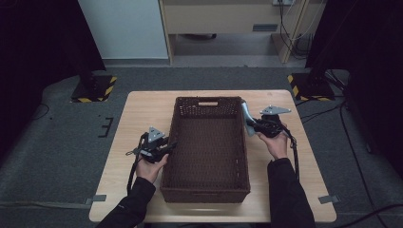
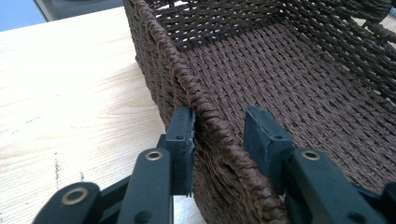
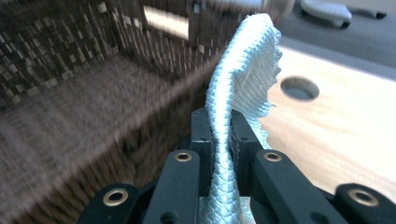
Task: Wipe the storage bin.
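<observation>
woven dark-brown rectangular wicker basket (image 1: 207,142) at the centre of a pale wooden table (image 1: 142,114), long axis running away from the person, with a slot handle in its far end wall. in the high view the left gripper (image 1: 167,147) sits at the basket's left long wall, held by the person's left hand (image 1: 151,167); the right gripper (image 1: 250,124) sits just outside the basket's right long wall near the far corner, held by the right hand (image 1: 275,142).

left gripper view: the black jaws are spread and straddle the braided rim of the basket (image 2: 205,112), one jaw outside the wall over the table (image 2: 70,93), the other inside above the woven floor. the outer pad lies against or very close to the rim; the inner pad stands apart from it, so the rim is not pinched.

right gripper view: the jaws are pressed together on a pale blue-grey strip of scaly-textured cloth (image 3: 243,84), which rises upright from between the pads and curls at its top edge. the basket (image 3: 93,93), blurred, lies to the left of the cloth in this view; the table with a round hole (image 3: 300,88) lies to the right.

high view: the cloth (image 1: 247,116) stands beside the basket's right rim, outside the basket, clear of the table surface as far as can be told.
</observation>
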Tool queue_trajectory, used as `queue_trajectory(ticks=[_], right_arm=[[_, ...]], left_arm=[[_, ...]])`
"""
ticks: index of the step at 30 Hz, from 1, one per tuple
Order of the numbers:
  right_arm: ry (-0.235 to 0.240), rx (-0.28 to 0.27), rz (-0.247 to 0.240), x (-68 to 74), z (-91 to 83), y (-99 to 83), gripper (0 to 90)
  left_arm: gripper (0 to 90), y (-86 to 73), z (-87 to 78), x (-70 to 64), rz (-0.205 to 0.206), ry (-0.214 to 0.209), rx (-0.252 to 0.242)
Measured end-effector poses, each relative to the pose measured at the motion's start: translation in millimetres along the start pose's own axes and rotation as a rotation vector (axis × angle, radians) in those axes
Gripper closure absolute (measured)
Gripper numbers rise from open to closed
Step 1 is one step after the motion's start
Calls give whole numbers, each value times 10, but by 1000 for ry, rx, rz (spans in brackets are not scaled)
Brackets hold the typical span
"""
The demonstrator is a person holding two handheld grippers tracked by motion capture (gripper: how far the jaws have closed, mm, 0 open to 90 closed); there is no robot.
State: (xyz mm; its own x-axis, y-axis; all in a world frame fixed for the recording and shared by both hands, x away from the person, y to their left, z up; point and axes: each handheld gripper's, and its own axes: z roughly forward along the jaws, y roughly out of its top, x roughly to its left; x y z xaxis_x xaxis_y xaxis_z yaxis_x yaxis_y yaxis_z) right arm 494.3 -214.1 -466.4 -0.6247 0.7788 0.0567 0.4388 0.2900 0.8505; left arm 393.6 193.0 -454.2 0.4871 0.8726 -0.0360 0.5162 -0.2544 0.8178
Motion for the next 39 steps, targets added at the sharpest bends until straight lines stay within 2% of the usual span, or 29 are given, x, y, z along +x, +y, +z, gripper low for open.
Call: queue_trajectory(ticks=[2,5,8,11,13,16,18,19,21,22,24,28,33,35,36,39], right_arm=[[2,50,10,-6,75,-76,837],[-6,171,-1,7,243,-218,837],[-10,213,-9,47,330,-287,836],[-6,194,-13,57,275,-239,835],[-1,141,-10,69,150,-162,835],[11,46,-20,82,-69,-38,835],[21,-12,-17,97,-169,13,836],[36,-24,-13,115,-209,30,835],[43,-13,-33,165,-216,29,835],[44,-4,-41,176,-200,21,835],[39,16,-49,200,-145,-23,835],[14,103,-22,142,-33,-177,835],[20,174,39,43,96,-392,835],[37,182,63,51,140,-451,834],[34,179,60,62,143,-448,833],[40,129,39,99,65,-338,833]], left_arm=[[614,-3,-4,6,0,4,0],[548,-15,0,34,-10,-3,-7],[464,-20,0,57,-22,0,-7],[427,-17,-39,56,-21,-11,-12],[406,-19,-79,39,-11,-28,-16],[409,-32,-121,-10,26,-16,-11],[421,-53,-143,-17,32,-20,-9],[427,-72,-150,-19,26,-24,-3],[431,-98,-153,-19,27,-18,7],[438,-112,-148,-20,13,-28,0],[469,-119,-153,-24,13,-36,-3],[559,-120,-148,-45,4,-52,-15],[633,-109,-149,-80,-11,-11,-23],[647,-95,-140,-86,-6,10,-25],[647,-90,-129,-70,-17,10,-28],[631,-75,-101,-36,-34,14,-31]])
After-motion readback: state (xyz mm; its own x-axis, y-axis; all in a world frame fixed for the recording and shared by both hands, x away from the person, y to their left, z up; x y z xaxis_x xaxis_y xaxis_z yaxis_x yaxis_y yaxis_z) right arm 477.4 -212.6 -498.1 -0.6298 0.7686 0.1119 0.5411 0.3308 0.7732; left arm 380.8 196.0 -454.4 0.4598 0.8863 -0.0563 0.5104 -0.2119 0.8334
